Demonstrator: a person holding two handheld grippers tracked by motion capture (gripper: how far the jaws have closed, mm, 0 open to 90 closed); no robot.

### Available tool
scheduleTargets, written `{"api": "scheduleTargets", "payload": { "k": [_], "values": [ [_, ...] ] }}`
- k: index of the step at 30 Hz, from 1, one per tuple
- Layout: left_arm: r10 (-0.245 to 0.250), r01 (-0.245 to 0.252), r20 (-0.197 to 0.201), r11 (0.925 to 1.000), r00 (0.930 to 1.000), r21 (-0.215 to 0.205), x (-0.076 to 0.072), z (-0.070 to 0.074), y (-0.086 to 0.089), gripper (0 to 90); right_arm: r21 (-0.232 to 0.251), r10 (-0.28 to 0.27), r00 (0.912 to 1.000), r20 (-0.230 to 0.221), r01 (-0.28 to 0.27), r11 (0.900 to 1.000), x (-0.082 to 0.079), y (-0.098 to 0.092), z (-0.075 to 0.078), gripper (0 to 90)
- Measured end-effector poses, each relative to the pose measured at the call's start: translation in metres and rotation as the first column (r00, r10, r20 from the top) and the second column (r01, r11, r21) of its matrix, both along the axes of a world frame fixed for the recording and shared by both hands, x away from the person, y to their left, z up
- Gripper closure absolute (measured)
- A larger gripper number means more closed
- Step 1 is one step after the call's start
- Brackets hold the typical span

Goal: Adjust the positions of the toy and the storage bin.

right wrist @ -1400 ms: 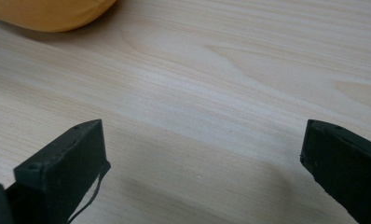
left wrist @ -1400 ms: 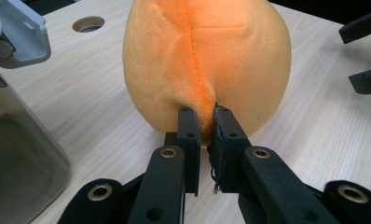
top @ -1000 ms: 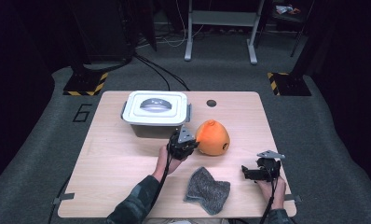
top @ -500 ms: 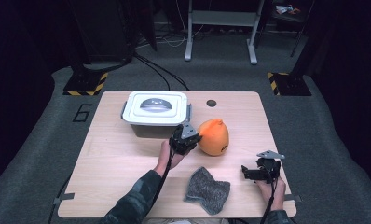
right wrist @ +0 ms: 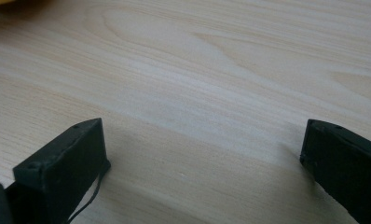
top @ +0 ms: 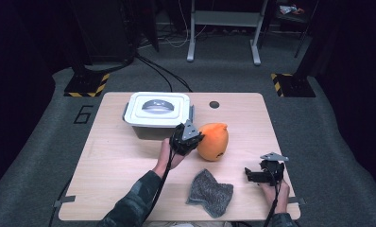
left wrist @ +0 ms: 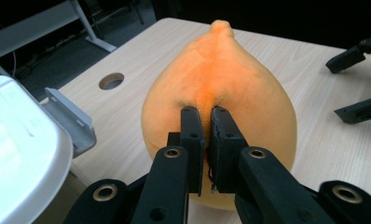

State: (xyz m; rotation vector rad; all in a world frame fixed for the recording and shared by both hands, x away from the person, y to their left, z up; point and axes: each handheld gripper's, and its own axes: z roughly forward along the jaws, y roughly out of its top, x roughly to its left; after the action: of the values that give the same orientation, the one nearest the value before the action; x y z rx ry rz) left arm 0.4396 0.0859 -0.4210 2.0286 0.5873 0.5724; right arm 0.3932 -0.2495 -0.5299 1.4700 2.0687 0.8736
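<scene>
The orange plush toy is pinched by a fold of its fabric in the left gripper, jaws clamped together on it, just right of the white lidded box; the pinch looks thin, so the lift is best kept slow and steady to avoid the fabric slipping out. The right gripper is held jaws apart and empty over bare table, well right of the box. The box's near handle and the grey knit cloth are best cleared during any carry.
</scene>
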Motion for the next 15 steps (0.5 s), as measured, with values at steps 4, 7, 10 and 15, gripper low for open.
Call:
{"api": "scheduleTargets", "payload": {
  "k": [4, 7, 10, 15],
  "values": [
    [0.005, -0.005, 0.008, 0.9999, 1.0, -0.009, -0.004, 0.005, 0.006, 85.1, -0.001, -0.001, 1.0, 0.0, 0.001, 1.0, 0.0, 0.0, 0.0, 0.0],
    [0.008, -0.008, 0.016, 0.9999, 0.9998, -0.011, -0.008, 0.008, 0.011, 85.0, -0.001, -0.002, 1.0, 0.0, 0.002, 1.0, 0.0, 0.0, 0.0, 0.0],
    [0.009, -0.008, 0.027, 1.0, 0.9996, -0.003, -0.012, 0.01, 0.017, 85.0, 0.0, -0.002, 1.0, 0.0, 0.002, 1.0, 0.0, 0.0, 0.0, 0.0],
    [0.01, -0.01, 0.026, 1.0, 0.9996, 0.003, -0.017, 0.013, 0.026, 85.0, 0.0, -0.003, 1.0, 0.0, 0.003, 1.0, 0.0, 0.0, 0.0, 0.0]
  ]
}}
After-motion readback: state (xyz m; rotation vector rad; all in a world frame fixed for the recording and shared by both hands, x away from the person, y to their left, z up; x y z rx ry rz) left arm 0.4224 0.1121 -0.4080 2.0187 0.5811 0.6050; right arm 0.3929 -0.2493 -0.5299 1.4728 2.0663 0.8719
